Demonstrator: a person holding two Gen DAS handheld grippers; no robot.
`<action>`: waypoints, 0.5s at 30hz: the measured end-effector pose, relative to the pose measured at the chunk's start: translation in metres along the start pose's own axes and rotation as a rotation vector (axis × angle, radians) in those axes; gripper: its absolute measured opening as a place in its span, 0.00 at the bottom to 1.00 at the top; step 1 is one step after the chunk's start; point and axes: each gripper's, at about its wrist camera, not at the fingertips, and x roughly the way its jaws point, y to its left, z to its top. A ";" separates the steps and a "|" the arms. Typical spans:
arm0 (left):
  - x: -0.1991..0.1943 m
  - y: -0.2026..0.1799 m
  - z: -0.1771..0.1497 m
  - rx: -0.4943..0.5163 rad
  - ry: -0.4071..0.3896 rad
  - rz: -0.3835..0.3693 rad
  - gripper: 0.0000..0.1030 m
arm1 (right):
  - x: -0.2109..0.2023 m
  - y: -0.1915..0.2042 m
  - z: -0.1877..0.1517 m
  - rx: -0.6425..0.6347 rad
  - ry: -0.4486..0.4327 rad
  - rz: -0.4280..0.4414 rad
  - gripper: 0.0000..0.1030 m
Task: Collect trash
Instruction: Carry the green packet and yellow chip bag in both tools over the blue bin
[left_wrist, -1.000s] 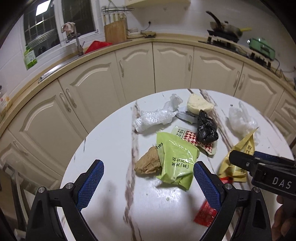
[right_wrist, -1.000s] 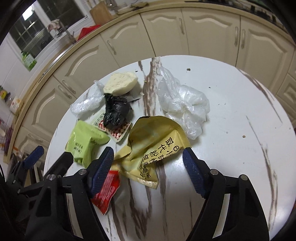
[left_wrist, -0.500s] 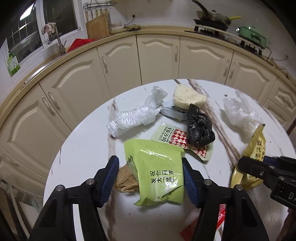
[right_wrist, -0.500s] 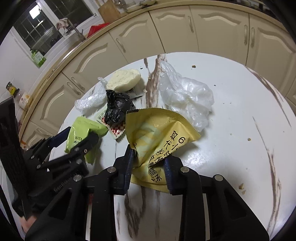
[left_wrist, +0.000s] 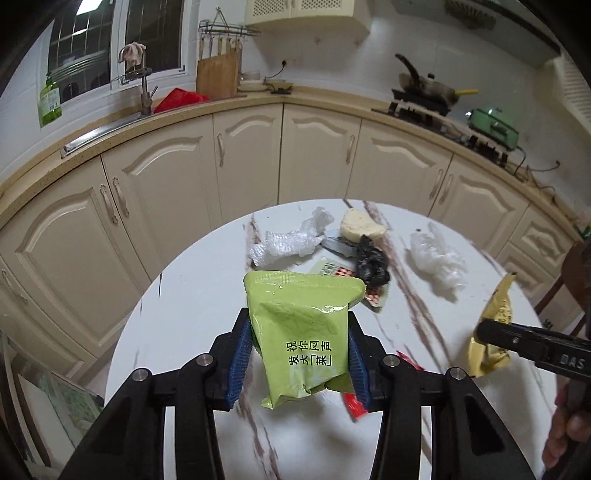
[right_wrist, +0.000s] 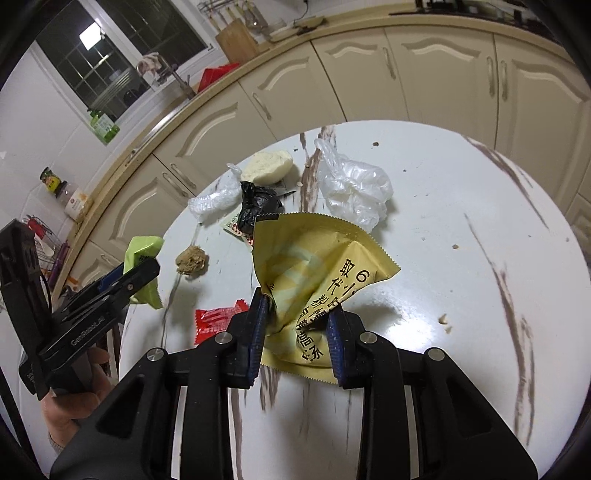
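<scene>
Pads (left_wrist: 236, 356) of the left gripper (left_wrist: 297, 360) have just been closing on the crinkled lime-green foil packet (left_wrist: 301, 325), which a second ago lay flat between wide jaws and now hangs clear of the round white marble table (left_wrist: 184, 295). The right gripper (right_wrist: 295, 332) has closed in that time too, and pinches the torn yellow serrated-edge wrapper (right_wrist: 314, 266), lifted off the top. Uncovered where the green packet lay is a brown crumbly lump (right_wrist: 191, 260). Left on the table: a flat red sachet (right_wrist: 216, 319), a knotted black plastic bag (left_wrist: 371, 260), two crumpled clear plastic bags (left_wrist: 437, 258), and a pale bun (left_wrist: 362, 227). Both grips look ready to carry off; no bin is in view.
</scene>
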 end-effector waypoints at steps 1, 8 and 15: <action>-0.008 -0.001 -0.006 -0.005 -0.008 -0.011 0.42 | -0.003 -0.001 -0.002 -0.001 -0.002 0.003 0.27; -0.041 -0.009 -0.033 -0.007 -0.022 -0.044 0.42 | -0.024 -0.008 -0.020 -0.013 -0.017 0.003 0.27; -0.069 -0.071 -0.052 0.057 -0.021 -0.048 0.42 | -0.046 -0.026 -0.037 -0.004 -0.039 -0.002 0.27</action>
